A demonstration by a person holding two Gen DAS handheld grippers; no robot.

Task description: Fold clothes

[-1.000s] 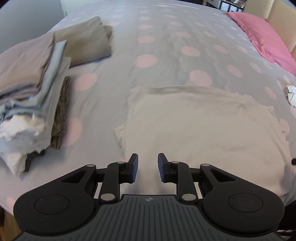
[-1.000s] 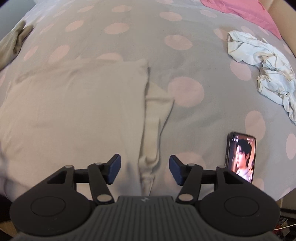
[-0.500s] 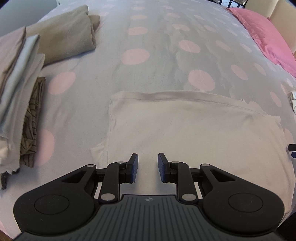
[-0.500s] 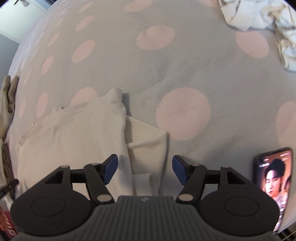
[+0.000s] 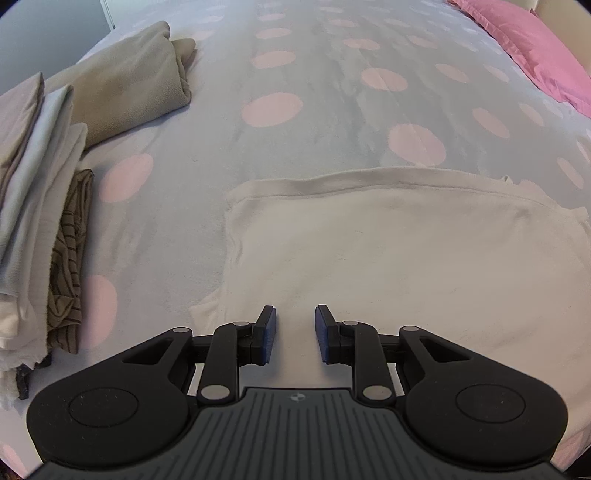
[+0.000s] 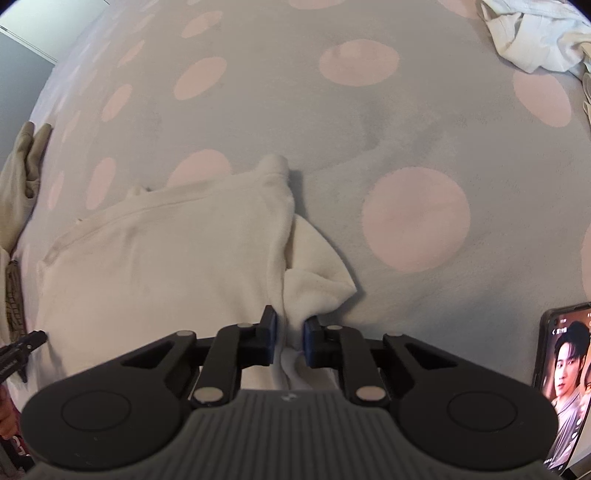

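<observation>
Right wrist view: the right gripper pinches the sleeve of the cream shirt, jaws closed narrowly on the fold at the shirt's right edge. Bare spotted bedspread lies open beyond it; a phone sits near the right, a crumpled cloth well apart at top right. The left gripper hovers over the shirt's near left part, jaws parted, holding nothing. A stack of folded clothes borders the left; clear bedspread lies between it and the shirt's left edge.
</observation>
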